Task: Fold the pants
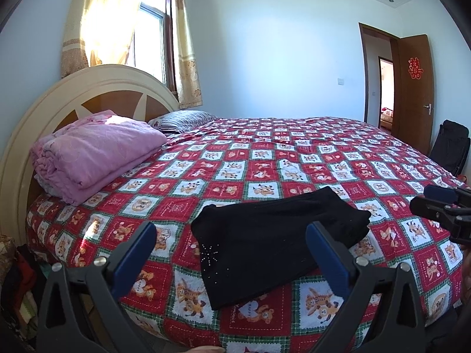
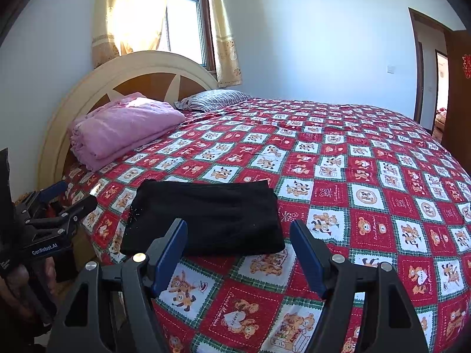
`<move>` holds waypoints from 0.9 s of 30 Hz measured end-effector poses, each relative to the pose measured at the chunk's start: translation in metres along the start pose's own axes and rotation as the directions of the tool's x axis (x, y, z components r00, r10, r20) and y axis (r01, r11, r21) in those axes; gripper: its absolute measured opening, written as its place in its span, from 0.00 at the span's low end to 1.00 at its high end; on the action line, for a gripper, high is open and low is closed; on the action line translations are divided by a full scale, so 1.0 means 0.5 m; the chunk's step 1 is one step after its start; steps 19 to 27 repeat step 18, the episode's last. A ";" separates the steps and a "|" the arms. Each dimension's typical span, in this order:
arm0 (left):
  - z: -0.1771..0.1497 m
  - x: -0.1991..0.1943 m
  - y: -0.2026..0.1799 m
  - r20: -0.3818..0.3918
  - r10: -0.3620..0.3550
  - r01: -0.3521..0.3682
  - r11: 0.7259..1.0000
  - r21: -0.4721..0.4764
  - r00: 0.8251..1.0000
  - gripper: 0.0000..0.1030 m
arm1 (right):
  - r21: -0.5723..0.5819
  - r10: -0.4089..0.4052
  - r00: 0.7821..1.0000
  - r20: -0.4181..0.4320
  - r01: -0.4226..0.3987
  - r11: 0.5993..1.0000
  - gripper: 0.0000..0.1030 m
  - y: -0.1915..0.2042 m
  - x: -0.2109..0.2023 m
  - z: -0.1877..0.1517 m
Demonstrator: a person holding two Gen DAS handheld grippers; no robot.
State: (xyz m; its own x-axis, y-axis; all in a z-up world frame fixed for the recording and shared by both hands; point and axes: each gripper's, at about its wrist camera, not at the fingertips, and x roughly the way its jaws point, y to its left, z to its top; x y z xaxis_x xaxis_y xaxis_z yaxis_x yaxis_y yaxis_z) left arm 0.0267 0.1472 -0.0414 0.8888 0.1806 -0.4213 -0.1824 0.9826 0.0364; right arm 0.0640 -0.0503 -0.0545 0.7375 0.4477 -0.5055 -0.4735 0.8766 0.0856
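Black pants (image 1: pixel 273 241) lie folded into a compact rectangle on the red patterned bedspread (image 1: pixel 265 158), near the bed's front edge. They also show in the right wrist view (image 2: pixel 206 217). My left gripper (image 1: pixel 231 235) is open and empty, held above the near edge of the pants. My right gripper (image 2: pixel 238 232) is open and empty, just in front of the pants. The right gripper shows at the right edge of the left wrist view (image 1: pixel 435 203); the left gripper shows at the left of the right wrist view (image 2: pixel 67 200).
A folded pink blanket (image 1: pixel 97 156) and a striped pillow (image 1: pixel 185 119) lie by the cream headboard (image 1: pixel 88 88). A window with curtains (image 1: pixel 147 29) is behind it. An open brown door (image 1: pixel 412 88) and a black bag (image 1: pixel 450 150) stand at right.
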 end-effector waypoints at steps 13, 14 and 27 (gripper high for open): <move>-0.009 0.016 0.004 -0.040 0.002 -0.003 1.000 -0.013 0.999 1.00 | -0.013 0.006 1.000 -0.016 -0.006 1.000 0.71 0.004 0.008 -0.009; -0.010 0.017 0.004 -0.040 0.006 -0.007 1.000 -0.010 0.999 1.00 | -0.015 0.006 1.000 -0.020 -0.006 1.000 0.71 0.004 0.010 -0.010; -0.010 0.020 0.005 -0.044 0.001 -0.002 1.000 -0.010 0.999 1.00 | -0.018 0.009 0.999 -0.032 -0.010 1.000 0.71 0.006 0.016 -0.015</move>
